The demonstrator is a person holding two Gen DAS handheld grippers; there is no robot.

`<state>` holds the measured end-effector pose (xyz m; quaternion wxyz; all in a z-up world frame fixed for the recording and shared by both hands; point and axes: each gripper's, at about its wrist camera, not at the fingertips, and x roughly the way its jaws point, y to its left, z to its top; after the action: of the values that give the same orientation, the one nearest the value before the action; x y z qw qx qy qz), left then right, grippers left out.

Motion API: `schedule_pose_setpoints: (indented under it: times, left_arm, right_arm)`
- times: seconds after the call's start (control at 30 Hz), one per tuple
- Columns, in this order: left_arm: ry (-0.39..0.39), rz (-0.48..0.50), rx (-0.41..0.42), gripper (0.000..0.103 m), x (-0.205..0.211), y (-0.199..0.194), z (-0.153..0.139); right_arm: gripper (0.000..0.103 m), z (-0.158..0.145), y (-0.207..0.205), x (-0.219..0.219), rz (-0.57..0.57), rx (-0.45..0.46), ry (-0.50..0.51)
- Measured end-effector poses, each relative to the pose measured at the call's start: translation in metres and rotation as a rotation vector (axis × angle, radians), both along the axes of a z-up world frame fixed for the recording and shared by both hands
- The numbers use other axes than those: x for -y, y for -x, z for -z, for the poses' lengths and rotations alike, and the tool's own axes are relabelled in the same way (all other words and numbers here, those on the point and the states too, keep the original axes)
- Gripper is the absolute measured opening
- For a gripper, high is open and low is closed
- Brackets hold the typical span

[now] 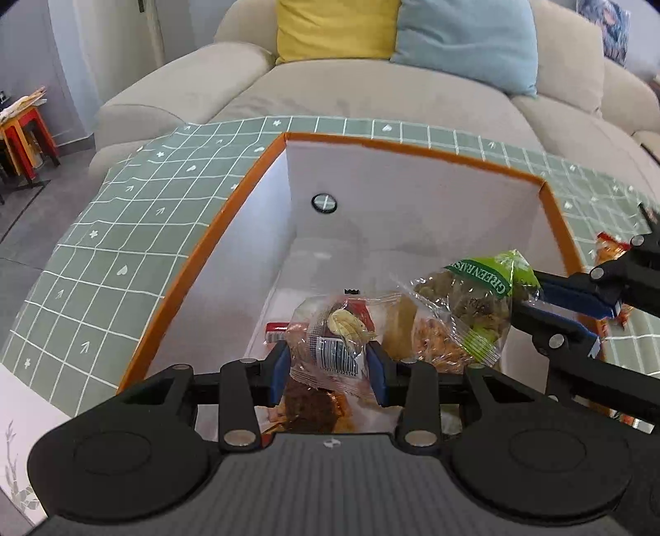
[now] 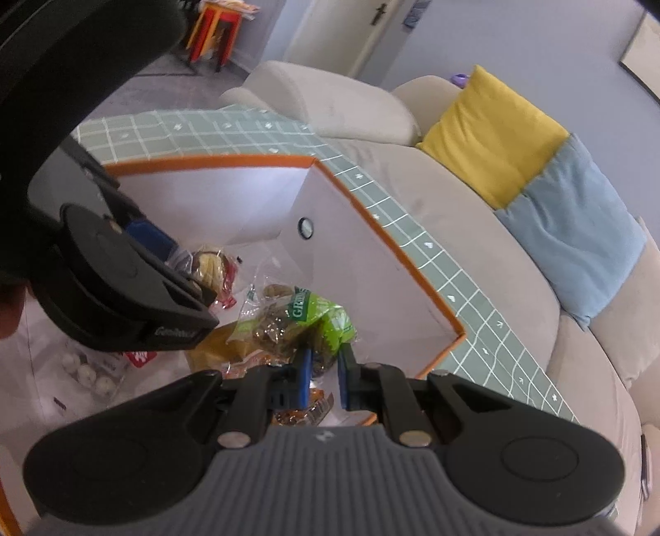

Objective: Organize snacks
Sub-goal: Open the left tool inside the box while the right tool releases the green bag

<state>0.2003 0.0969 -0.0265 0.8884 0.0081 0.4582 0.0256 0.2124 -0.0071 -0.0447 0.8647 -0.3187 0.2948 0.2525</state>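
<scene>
My left gripper [image 1: 328, 365] clamps a light, crinkly snack packet [image 1: 330, 342]; at three o'clock, my right gripper [image 2: 324, 373] pinches the slippery raisin bag [image 2: 303, 319] by its edge.

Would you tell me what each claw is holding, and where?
Left claw: clear snack packet, by its barcoded lower end. Right claw: green raisin bag, by its edge.

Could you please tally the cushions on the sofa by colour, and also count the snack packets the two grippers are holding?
Yellow cushion: 1
Light blue cushion: 1
Clear snack packet with barcode, held by the left gripper: 1
Green raisin packet, held by the right gripper: 1
Total: 4
</scene>
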Motion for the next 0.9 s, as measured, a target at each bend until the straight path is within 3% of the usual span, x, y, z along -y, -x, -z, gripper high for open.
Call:
schedule_pose_setpoints:
  times: [0.23, 0.6, 0.9]
  left_arm:
    - [-0.006, -0.003, -0.042, 0.045, 0.000, -0.004, 0.007]
    - [0.004, -0.008, -0.052, 0.049, -0.001, -0.006, 0.008]
    - [-0.018, 0.021, 0.007, 0.073, 0.004, 0.001, 0.001]
  right_arm:
    - [0.009, 0.013, -0.007, -0.002, -0.011, -0.023, 0.047]
    - [0.009, 0.015, -0.003, -0.002, -0.005, -0.025, 0.039]
    - [0.025, 0.006, 0.000, 0.005, -0.001, -0.006, 0.018]
